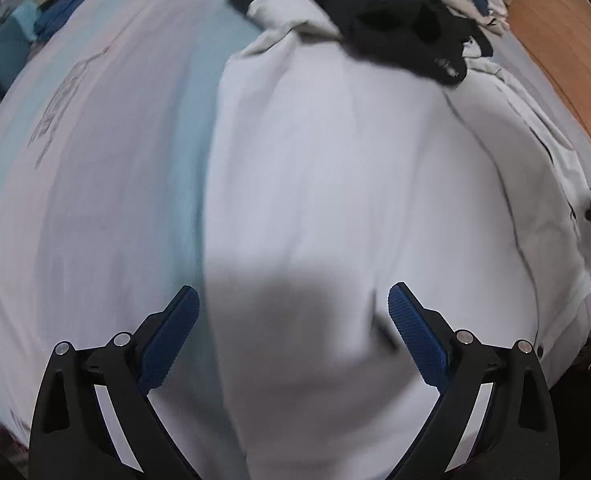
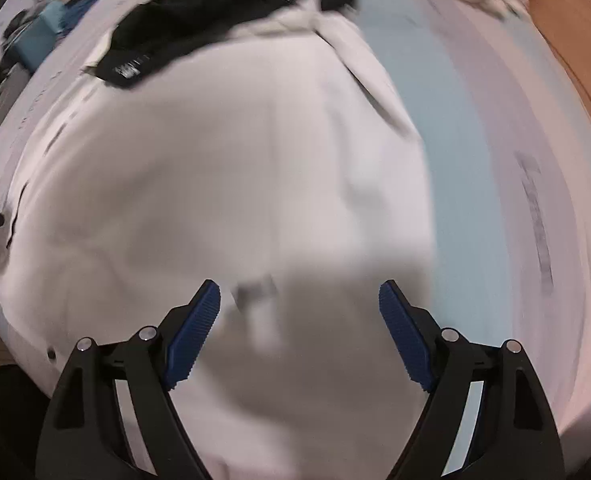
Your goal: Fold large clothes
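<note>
White shirt (image 1: 335, 180) lies spread flat on the striped bedsheet (image 1: 115, 160), under both tools. Left gripper (image 1: 293, 296) and right gripper (image 2: 299, 292) hang wide open, holding nothing. Beyond, a black garment (image 1: 395, 28) overlaps the shirt's far end.

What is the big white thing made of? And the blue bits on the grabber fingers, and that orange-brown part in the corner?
White garment: looks like soft matte cloth, since it creases and drapes. Blue pads on the left hand-held gripper: probably rubber or plastic, with a bumpy, ridged grip texture. Orange-brown surface: seems to be smooth wood, though blur hides any grain.
</note>
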Demonstrator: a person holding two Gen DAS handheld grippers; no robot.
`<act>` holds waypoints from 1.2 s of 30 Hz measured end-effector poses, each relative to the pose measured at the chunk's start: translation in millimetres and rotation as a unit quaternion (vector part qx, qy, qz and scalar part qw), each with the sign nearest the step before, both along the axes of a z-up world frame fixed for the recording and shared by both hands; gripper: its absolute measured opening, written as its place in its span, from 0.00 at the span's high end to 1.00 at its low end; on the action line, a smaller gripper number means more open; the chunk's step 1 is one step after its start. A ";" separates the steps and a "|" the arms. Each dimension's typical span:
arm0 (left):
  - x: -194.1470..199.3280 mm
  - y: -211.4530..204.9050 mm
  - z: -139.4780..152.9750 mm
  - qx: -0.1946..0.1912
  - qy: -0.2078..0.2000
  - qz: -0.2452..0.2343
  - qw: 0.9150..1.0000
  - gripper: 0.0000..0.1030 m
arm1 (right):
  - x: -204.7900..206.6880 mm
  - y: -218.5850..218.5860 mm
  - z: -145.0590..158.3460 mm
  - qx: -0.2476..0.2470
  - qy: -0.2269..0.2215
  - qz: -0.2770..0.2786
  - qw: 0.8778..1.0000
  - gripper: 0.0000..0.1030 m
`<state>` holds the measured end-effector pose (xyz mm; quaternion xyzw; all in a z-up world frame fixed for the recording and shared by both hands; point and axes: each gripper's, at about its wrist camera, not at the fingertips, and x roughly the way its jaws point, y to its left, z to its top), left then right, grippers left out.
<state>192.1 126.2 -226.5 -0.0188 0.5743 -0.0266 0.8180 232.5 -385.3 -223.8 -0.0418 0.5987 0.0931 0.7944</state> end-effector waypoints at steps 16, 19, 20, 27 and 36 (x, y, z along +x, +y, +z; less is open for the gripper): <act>-38.0 6.1 -27.6 -0.033 0.035 0.032 0.998 0.15 | -52.2 -52.4 -36.7 0.014 0.067 -0.055 0.996 0.25; -34.6 3.9 -25.8 -0.037 0.032 0.036 0.998 0.23 | -52.2 -52.1 -33.4 0.009 0.071 -0.048 0.996 0.39; -34.0 3.3 -25.1 -0.036 0.031 0.036 0.998 0.25 | -52.0 -51.3 -31.7 0.006 0.072 -0.045 0.996 0.45; -32.7 14.5 -25.2 -0.068 0.039 0.070 0.994 0.46 | -50.6 -59.8 -25.9 0.001 0.084 -0.054 0.995 0.61; -37.9 12.1 -31.0 -0.035 0.057 0.054 0.996 0.36 | -52.8 -54.3 -34.1 -0.016 0.086 -0.052 0.995 0.58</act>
